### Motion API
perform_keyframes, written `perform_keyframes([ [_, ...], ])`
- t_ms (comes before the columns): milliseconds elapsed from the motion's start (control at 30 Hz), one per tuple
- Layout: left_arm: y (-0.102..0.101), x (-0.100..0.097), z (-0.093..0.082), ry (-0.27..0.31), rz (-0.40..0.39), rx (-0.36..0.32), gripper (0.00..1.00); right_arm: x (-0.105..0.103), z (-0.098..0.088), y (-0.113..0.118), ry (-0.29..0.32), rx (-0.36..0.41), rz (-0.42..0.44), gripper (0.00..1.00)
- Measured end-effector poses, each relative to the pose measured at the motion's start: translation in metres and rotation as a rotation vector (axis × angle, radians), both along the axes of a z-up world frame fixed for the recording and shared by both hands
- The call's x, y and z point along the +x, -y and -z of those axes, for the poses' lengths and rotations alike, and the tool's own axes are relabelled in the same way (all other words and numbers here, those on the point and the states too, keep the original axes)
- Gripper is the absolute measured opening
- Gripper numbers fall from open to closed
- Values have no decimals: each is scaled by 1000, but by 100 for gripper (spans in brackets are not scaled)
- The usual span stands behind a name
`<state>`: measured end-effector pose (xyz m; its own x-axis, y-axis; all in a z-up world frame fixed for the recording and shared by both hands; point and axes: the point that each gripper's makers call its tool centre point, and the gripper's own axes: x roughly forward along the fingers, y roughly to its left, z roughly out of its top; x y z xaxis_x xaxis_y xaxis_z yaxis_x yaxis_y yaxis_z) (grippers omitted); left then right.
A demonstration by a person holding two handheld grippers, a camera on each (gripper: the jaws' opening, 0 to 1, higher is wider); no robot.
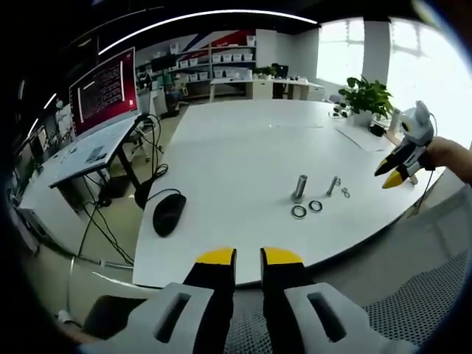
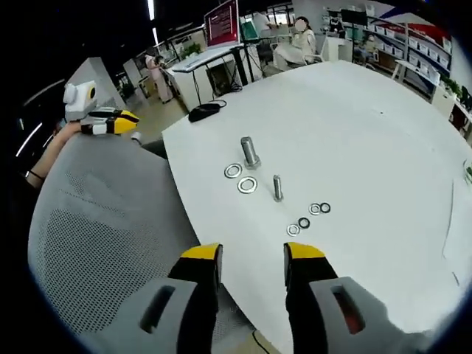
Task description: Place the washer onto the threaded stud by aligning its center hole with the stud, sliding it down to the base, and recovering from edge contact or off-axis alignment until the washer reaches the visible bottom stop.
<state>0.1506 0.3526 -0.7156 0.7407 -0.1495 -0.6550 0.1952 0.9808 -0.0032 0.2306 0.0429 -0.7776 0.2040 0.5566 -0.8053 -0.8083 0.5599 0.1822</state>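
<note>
Right tool [image 2: 252, 258] agape off table edge [image 2: 193, 193], washers [image 2: 240, 178] beside stud [image 2: 250, 151]

We list the table [image 2: 383, 133] as a smooth white top with a faint satin sheen. On it we record two studs, the large stud [image 2: 250, 151] and the small stud [image 2: 277, 187], both bright bare metal, glossy. The two large washers [image 2: 240, 178] and the small washers [image 2: 310, 216] read as polished metal rings. The chair [image 2: 96, 228] we note as grey woven mesh, matt and finely perforated. The mouse [image 1: 169, 213] is matt black plastic. Both the left gripper [image 1: 248, 258] and right gripper [image 2: 252, 254] show matt black jaws capped in yellow, on grey plastic bodies.
</note>
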Motion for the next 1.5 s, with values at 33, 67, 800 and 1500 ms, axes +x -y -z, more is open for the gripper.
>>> perform_keyframes([
  [33, 0, 0, 0, 0, 1, 0, 10, 4, 6, 1, 3, -12, -1, 35],
  [67, 0, 0, 0, 0, 1, -1, 10, 6, 10, 2, 1, -21, 0, 34],
  [800, 0, -1, 2, -12, 10, 5, 8, 36, 71, 3, -42, -156, -56, 29],
  [1500, 0, -1, 2, -16, 5, 10, 6, 43, 88, -4, -25, -243, -123, 26],
])
